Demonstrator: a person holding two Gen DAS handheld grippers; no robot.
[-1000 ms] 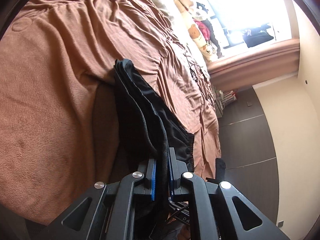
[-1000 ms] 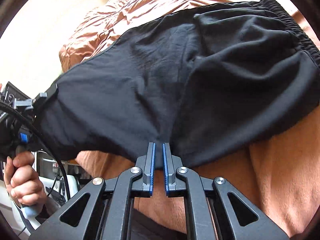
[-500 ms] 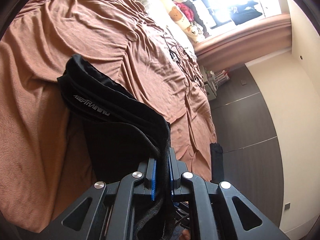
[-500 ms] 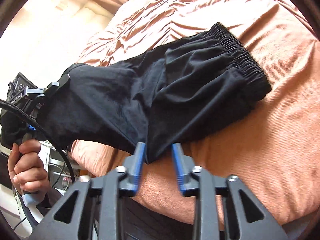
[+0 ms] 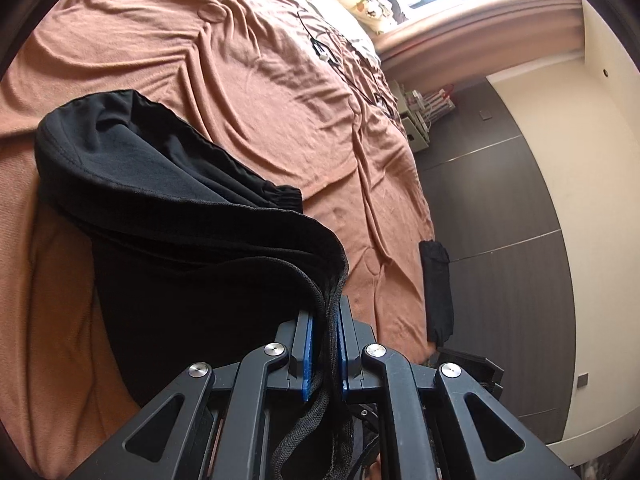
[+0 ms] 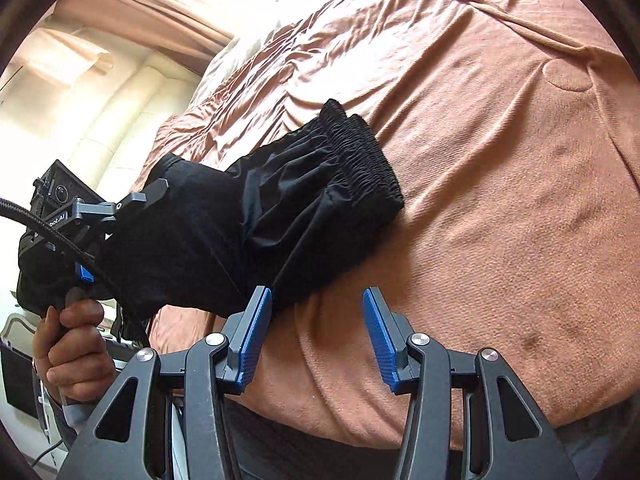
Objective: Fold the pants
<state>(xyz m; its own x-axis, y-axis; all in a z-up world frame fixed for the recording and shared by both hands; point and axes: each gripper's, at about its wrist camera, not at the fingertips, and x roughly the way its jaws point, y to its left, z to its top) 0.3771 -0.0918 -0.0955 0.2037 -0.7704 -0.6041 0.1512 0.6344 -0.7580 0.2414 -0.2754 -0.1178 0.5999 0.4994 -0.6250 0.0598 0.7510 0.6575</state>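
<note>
Left wrist view: a wide bed point(image 5: 248, 92) covered in a rumpled brown sheet fills most of the frame, running up to a bright window at its far end. Dark floor lies along the bed's right edge, beside a cream wall. A pair of black pants point(image 5: 172, 216), folded over on itself, lies on the near part of the bed, with its gathered elastic waistband toward the bed's middle. The near edge of the pants lifts off the sheet and runs into the left gripper point(image 5: 325, 344), whose blue pads are closed tight on the fabric edge and a black drawstring. A second dark piece of cloth point(image 5: 437, 288) hangs over the bed's right edge. A thin cable point(image 5: 320, 48) trails across the sheet near the far end.

Right wrist view: the same pants point(image 6: 272, 216) stretch from the bed's near-left edge, where the left gripper point(image 6: 132, 204) pinches them, toward the middle of the bed. A person's hand point(image 6: 74, 352) grips that tool's handle. The right gripper point(image 6: 318, 336) has just been opening; its blue pads stand apart with only sheet between them, the left pad just beside the pants' hem.
</note>
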